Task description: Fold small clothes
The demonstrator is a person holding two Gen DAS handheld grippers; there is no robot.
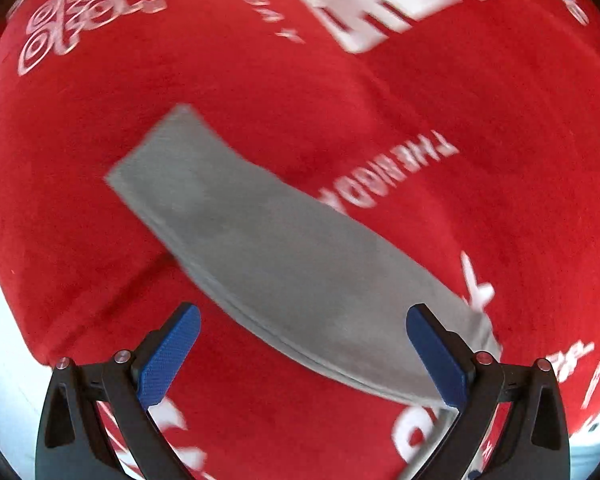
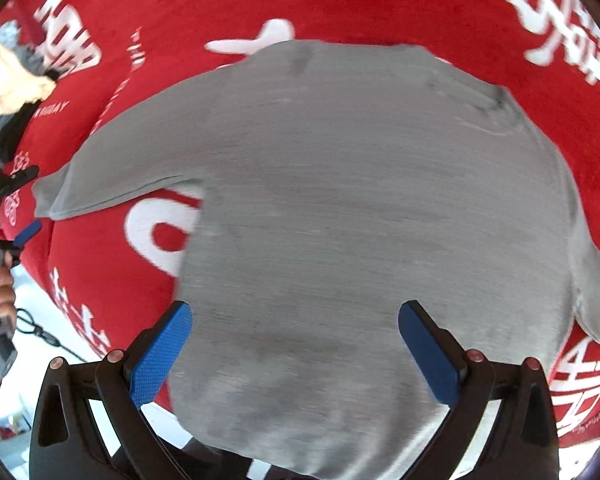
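Grey shirt spread flat on the red cloth, one sleeve stretched out from the body, long axis slanting across under the left tool. Left tool nearer the sleeve, wide open, empty. Right tool over the body, also wide open, holding nothing

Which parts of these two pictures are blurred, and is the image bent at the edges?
Left wrist view: the gray sleeve and white print on the red cloth smear from motion. Right wrist view: the gray shirt shows streaks. Both views curve at the edges with dark corners.
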